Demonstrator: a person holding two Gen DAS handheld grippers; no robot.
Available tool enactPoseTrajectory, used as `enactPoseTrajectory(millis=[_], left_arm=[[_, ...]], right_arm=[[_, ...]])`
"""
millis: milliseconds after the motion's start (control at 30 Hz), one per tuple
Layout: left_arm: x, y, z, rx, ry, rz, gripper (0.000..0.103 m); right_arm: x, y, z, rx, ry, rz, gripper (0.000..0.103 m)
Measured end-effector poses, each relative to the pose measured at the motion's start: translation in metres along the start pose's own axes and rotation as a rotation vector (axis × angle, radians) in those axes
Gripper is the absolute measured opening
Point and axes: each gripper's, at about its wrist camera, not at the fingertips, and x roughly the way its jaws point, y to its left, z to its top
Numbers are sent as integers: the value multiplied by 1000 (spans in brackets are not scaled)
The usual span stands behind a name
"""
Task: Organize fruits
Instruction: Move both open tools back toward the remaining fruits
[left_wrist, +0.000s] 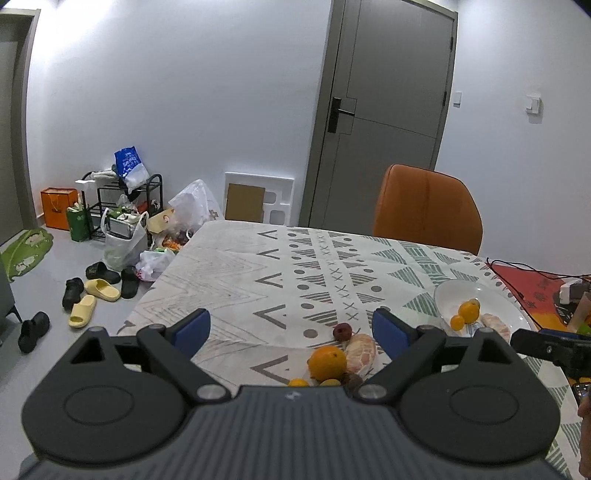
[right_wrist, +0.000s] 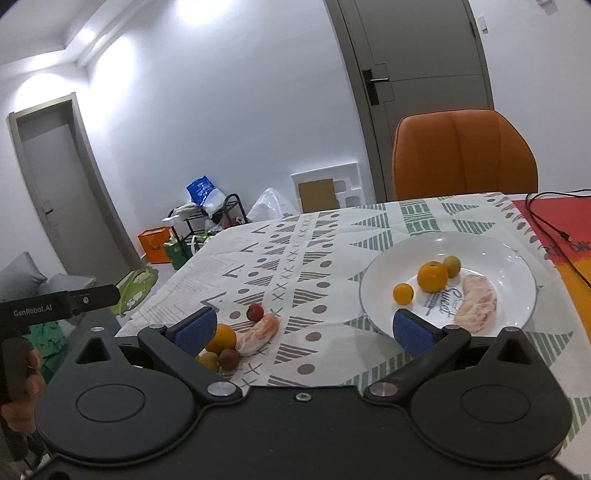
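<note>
A white plate (right_wrist: 376, 280) on the patterned tablecloth holds an orange (right_wrist: 432, 276), a small yellow fruit (right_wrist: 403, 293), a greenish fruit (right_wrist: 451, 266) and a peeled pomelo wedge (right_wrist: 476, 308). Loose on the cloth lie an orange (right_wrist: 223, 338), a peeled pomelo wedge (right_wrist: 258, 334), a dark red fruit (right_wrist: 255, 312), a brown fruit (right_wrist: 229, 359) and a yellow one (right_wrist: 209, 361). My right gripper (right_wrist: 304, 328) is open above the cloth between pile and plate. My left gripper (left_wrist: 291, 328) is open just behind the pile: orange (left_wrist: 327, 362), wedge (left_wrist: 360, 353), red fruit (left_wrist: 342, 331). The plate (left_wrist: 447, 291) is to its right.
An orange chair (right_wrist: 463, 155) stands at the table's far side before a grey door (right_wrist: 424, 74). A black cable (right_wrist: 546, 221) crosses a red mat (right_wrist: 554, 218) at right. On the floor to the left are slippers (left_wrist: 88, 295), bags and a shoe rack (left_wrist: 122, 203).
</note>
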Motion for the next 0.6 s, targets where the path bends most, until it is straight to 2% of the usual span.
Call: enactPoseTrajectory(millis=[200, 400, 533, 600], left_arm=[[10, 12, -16, -24, -17, 21, 93], [27, 25, -29, -56, 11, 4, 90], [34, 26, -37, -43, 30, -16, 87], [38, 26, -39, -39, 36, -13, 81]], right_arm=[[17, 2, -10, 17, 22, 8, 103], [34, 13, -19, -13, 51, 36, 103], [46, 19, -23, -20, 66, 50, 102], [51, 21, -26, -18, 77, 73, 98]])
